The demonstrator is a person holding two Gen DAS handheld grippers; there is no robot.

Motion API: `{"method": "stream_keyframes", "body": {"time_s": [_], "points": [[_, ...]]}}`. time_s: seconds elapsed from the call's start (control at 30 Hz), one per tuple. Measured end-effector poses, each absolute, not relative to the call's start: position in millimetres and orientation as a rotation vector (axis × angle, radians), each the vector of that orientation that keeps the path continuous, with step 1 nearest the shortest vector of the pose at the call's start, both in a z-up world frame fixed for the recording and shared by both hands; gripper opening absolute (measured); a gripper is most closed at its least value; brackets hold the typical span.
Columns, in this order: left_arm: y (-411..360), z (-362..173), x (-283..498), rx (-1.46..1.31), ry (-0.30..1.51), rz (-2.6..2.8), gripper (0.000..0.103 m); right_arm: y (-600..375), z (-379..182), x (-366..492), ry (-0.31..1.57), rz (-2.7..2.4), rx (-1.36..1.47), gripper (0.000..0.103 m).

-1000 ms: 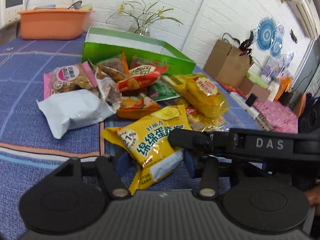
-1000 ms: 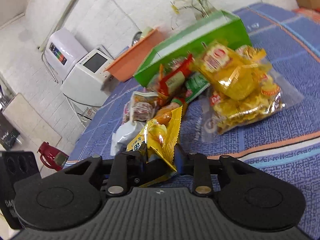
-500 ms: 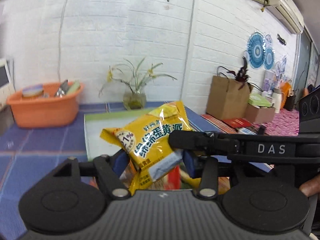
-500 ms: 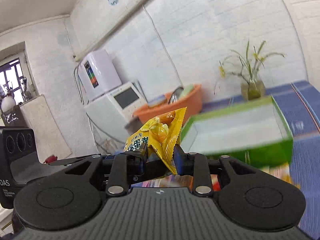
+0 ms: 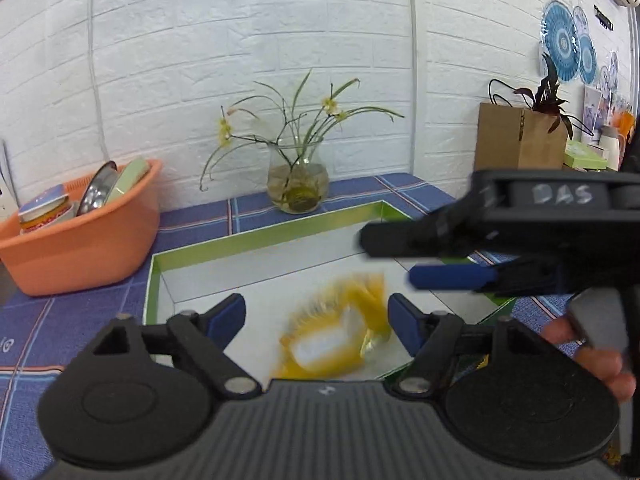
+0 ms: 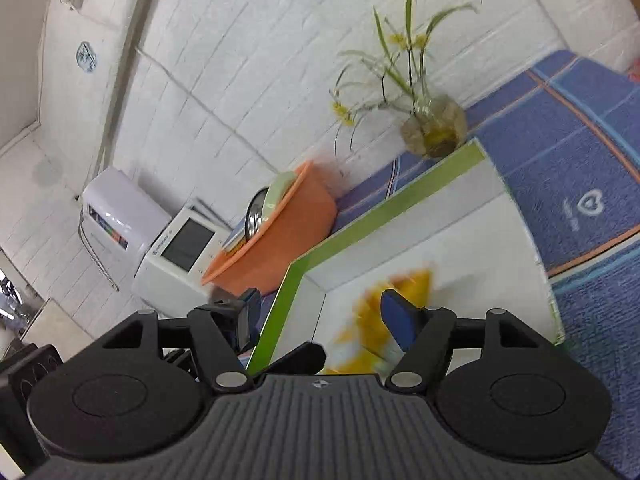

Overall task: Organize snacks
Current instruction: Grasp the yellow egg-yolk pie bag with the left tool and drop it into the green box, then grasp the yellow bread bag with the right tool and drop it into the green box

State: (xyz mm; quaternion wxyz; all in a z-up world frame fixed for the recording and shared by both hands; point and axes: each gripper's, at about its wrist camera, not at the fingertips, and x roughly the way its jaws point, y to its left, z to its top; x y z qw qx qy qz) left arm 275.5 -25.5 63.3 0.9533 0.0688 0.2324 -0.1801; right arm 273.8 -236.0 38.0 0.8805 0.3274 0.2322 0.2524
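Left hand-held gripper (image 5: 316,314): fingers spread apart with nothing between them, poised over the open box; half a second ago it was clamped on the yellow packet.
Right hand-held gripper (image 6: 316,316): fingers also wide apart and empty, hanging over the near corner of the box; in the left wrist view it crosses in from the right side, blurred.
Yellow snack packet (image 5: 340,328): out of both grips and inside the box, smeared with motion blur, so it looks to be falling or just landing against the white floor.
Green-rimmed box (image 5: 256,238): on the surface, white inside, holding nothing but this packet as far as I can see.
What changed: a second ago the packet was down among the snack pile; then it was carried up over the box; now both grips have let go.
Meaning for the task: by my reckoning one snack is sorted, and the rest of the pile, out of sight here, awaits.
Surface (image 5: 52,312): covered in blue patterned cloth.
Orange basin (image 5: 86,248): left of the box, holding dishes.
Glass vase (image 5: 298,190): behind the box, by the brick wall.
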Motion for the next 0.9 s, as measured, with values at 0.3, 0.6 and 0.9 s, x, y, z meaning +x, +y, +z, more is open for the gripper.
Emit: {"method": "stream_keyframes", "body": {"time_s": [0.3,0.6,0.9], "points": [[-1.7,77.8,194.0,0.02,0.381,-0.413,0.079,-278.7,55.6,177.7,0.446,0.497,0.524,0.103],[-50.4,37.5,137.0,-0.029,0.566,-0.58,0.082,-288.1,41.7,144.0,0.547,0.43,0.526,0.103],[-74.3,10.0,154.3,-0.107,0.684,-0.627,0.069,-230.1,21.6,165.2,0.734,0.458,0.242,0.103]]}}
